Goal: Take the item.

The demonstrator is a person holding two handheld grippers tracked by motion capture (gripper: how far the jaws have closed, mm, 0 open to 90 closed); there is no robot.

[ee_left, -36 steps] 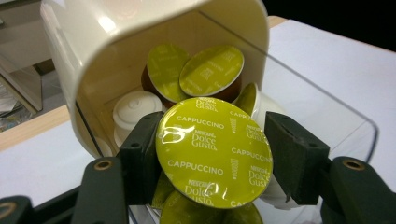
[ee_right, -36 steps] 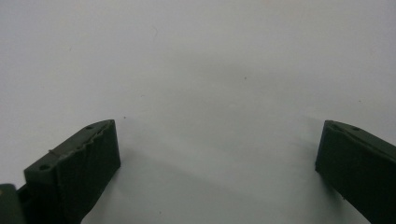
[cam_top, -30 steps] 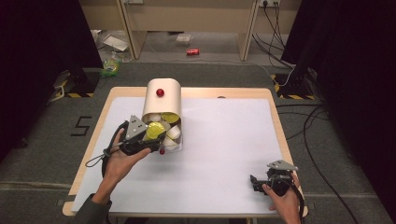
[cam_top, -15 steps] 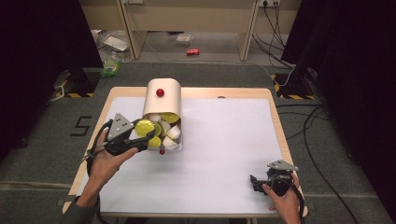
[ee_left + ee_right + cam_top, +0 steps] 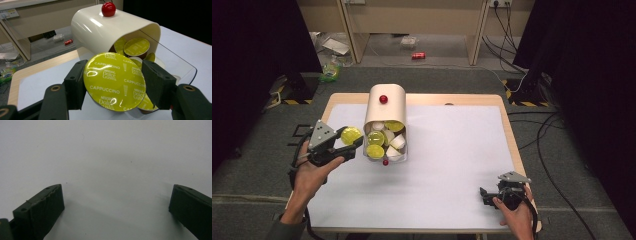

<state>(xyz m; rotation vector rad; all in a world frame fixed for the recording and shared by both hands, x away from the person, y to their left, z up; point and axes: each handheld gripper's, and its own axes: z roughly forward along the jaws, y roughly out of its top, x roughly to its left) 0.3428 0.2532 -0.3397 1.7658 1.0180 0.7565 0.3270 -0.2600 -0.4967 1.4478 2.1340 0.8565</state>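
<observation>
While the left gripper (image 5: 115, 82) is held over the table's left edge, its jaws pinch a yellow-green capsule (image 5: 114, 81) by the rim, foil lid facing the camera; the lid reads "NESCAFÉ Dolce Gusto" and "CAPPUCCINO", repeated across the foil. Just right of it on the white table (image 5: 452, 150) lies a cream dispenser (image 5: 386, 106) with a red knob (image 5: 383, 99) on top and a clear drawer (image 5: 175, 62) pulled out at its mouth. Inside the drawer: further yellow-lidded capsules (image 5: 375, 145) and white capsules (image 5: 397, 142), heaped loosely; their lettering is too small to read. At the table's near right corner the right gripper (image 5: 497, 194) hangs above bare white surface, jaws spread wide, holding nothing.
</observation>
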